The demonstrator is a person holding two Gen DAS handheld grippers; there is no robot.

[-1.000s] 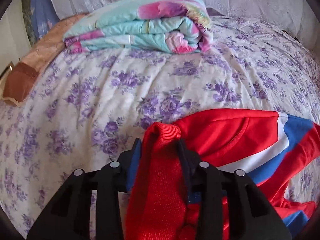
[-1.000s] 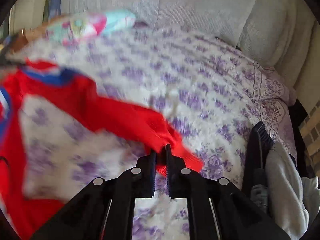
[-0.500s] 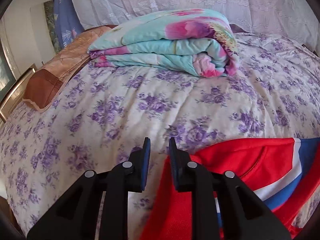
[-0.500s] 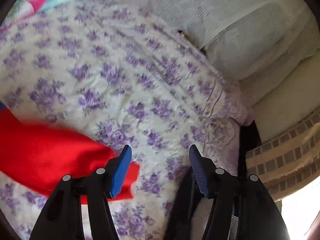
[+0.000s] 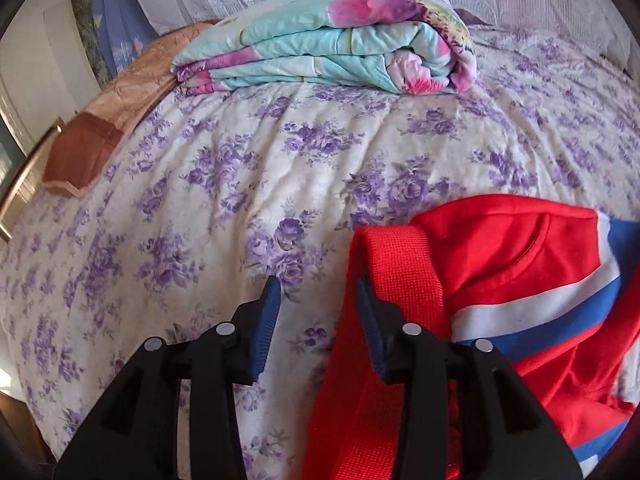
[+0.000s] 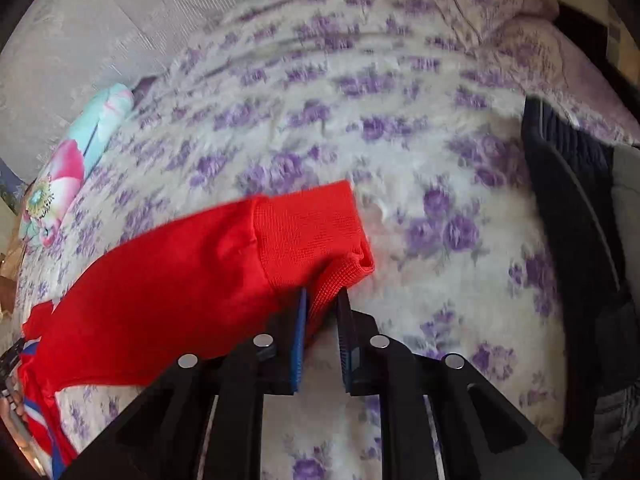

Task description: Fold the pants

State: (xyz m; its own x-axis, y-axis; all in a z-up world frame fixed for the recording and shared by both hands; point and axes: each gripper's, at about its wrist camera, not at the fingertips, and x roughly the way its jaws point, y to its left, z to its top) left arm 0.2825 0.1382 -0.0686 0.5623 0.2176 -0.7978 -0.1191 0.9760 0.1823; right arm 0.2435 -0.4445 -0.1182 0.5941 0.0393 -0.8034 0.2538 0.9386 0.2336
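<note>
Two black grippers with blue-padded fingers work over a bed covered in a cream quilt printed with purple flowers. In the left wrist view, the left gripper sits at the bottom centre with its jaws spread — nothing is caught between them. The red knit pants with blue and white side stripes fill the lower right of that frame, and their ribbed band drapes over the right-hand finger (outside the gap, not in it). A folded turquoise-and-pink floral blanket lies at the top centre, with a tan-and-brown cushion at the upper left.

In the right wrist view, somewhat blurred, the right gripper at the lower centre has its jaws nearly together, pinching the ribbed red cuff of one leg. That leg stretches away toward the lower left. A dark ribbed garment lies along the right edge.
</note>
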